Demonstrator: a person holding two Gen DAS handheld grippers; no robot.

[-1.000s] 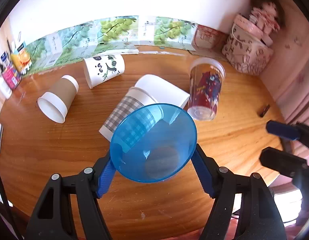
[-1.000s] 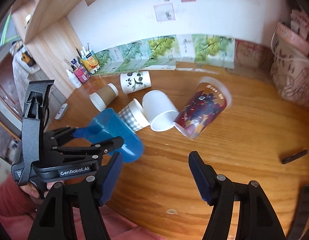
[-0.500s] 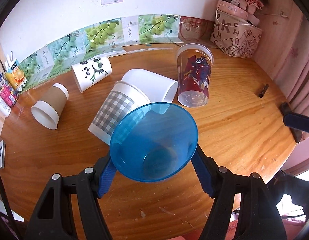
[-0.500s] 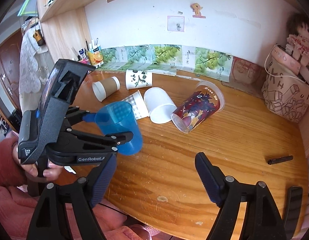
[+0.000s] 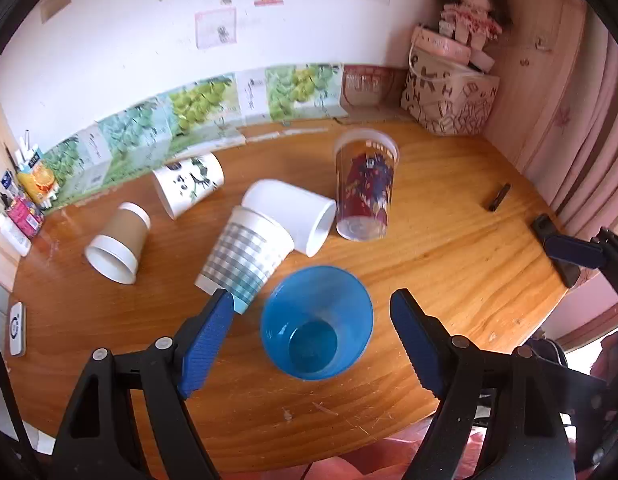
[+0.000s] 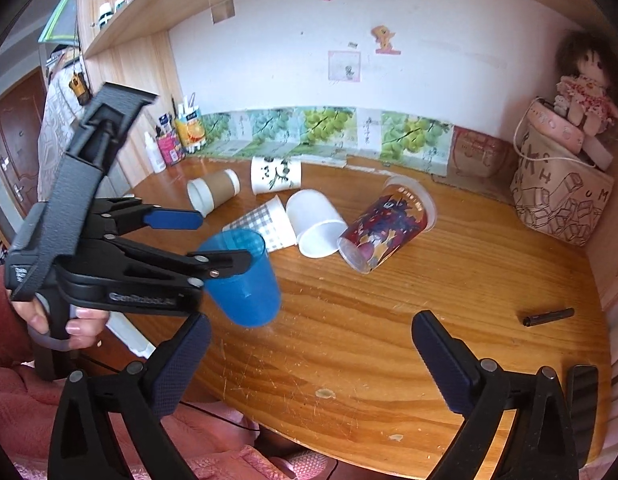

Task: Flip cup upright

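A blue translucent cup [image 5: 317,322] stands mouth up on the wooden table [image 5: 449,240], and shows in the right wrist view [image 6: 243,280] too. My left gripper [image 5: 311,334] is open, its fingers apart on either side of the cup and not touching it. Seen from the right wrist view, the left gripper [image 6: 205,236] hovers at the cup's rim. My right gripper [image 6: 309,360] is open and empty above the table's front edge. Several other cups lie on their sides behind: a checked one [image 5: 245,258], a white one [image 5: 293,216], a printed clear one [image 5: 365,188].
A brown-sleeved cup [image 5: 117,242] and a panda cup [image 5: 189,188] lie on their sides at the left. A patterned bag with a doll [image 5: 449,92] stands back right. A small dark stick [image 5: 497,197] lies near the right edge. Bottles [image 5: 25,208] stand far left.
The left gripper has opened and let go of the blue cup, which now stands upright on the table. Both grippers have drawn back and up.
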